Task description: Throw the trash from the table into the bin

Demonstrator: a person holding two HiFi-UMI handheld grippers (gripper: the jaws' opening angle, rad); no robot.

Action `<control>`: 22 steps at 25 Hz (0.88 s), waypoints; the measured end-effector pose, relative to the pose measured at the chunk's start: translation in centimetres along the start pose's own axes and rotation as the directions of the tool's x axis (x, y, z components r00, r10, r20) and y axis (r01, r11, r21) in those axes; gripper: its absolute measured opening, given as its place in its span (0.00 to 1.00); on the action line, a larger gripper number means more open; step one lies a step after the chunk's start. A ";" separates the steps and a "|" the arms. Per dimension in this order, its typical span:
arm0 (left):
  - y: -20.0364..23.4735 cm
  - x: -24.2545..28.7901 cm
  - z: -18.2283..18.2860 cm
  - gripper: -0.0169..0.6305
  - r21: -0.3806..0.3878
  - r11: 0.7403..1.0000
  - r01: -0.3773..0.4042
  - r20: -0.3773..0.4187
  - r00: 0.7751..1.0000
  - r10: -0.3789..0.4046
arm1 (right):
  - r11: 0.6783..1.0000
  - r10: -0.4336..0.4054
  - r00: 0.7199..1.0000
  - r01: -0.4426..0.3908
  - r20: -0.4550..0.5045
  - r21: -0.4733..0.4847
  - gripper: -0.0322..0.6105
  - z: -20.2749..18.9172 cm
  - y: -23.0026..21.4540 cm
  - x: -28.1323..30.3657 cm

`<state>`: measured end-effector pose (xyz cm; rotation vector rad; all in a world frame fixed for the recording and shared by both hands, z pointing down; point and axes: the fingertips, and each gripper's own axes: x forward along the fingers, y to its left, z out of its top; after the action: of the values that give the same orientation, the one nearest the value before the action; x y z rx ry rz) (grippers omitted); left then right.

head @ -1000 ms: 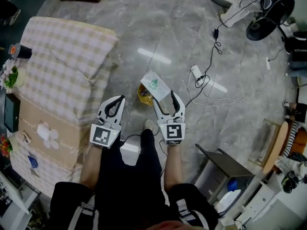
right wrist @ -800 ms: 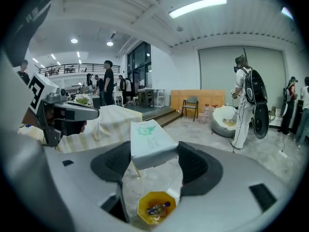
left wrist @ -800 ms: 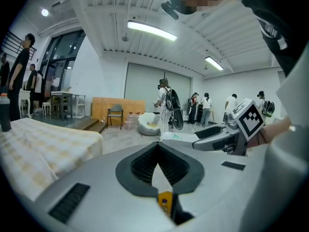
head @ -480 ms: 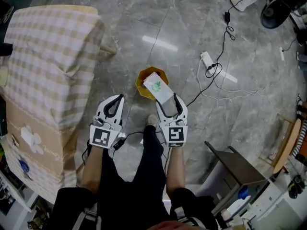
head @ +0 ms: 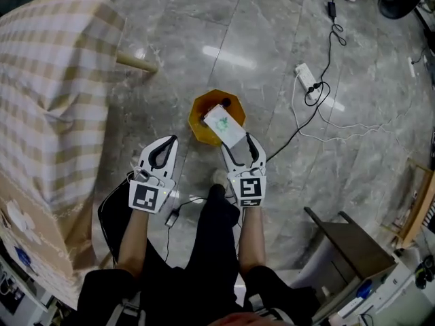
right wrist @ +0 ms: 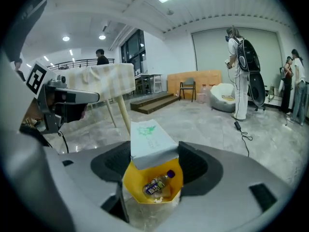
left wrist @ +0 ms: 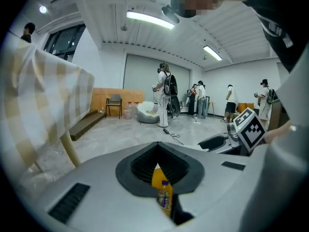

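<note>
Two grippers: the right gripper [head: 241, 143] pinches a carton [head: 225, 125] over the bin [head: 199, 111]; the left gripper [head: 165, 145], beside it, is pressed together, empty. Best to release only once the carton is centred over the opening.

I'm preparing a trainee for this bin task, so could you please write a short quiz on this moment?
1. True or false: the right gripper holds a white carton above the yellow bin.
2. What lies in that bin? A) a bottle B) a spoon C) nothing
3. Fill in: the jaws of the left gripper are ____.
Key: 1 true; 2 A; 3 shut.
</note>
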<state>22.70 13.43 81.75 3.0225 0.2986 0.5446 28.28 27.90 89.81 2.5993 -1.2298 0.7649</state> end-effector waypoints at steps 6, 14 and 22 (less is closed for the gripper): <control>0.6 2.2 -5.2 0.03 0.028 0.999 0.017 0.000 1.000 -0.017 | 1.000 -0.004 1.000 0.004 -0.022 0.028 0.54 -6.4 -0.6 4.4; 1.3 2.6 -6.8 0.03 0.028 1.000 0.004 -0.013 1.000 -0.003 | 0.998 0.011 0.999 -0.008 -0.053 0.059 0.55 -9.3 -1.0 6.4; 1.4 1.4 -3.8 0.03 0.008 1.000 -0.005 0.005 1.000 0.005 | 0.997 0.007 1.000 -0.006 -0.014 0.071 0.56 -5.4 -0.7 4.3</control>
<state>22.91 12.40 85.90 3.0322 0.2934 0.5381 29.11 27.35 96.66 2.6422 -1.2301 0.8421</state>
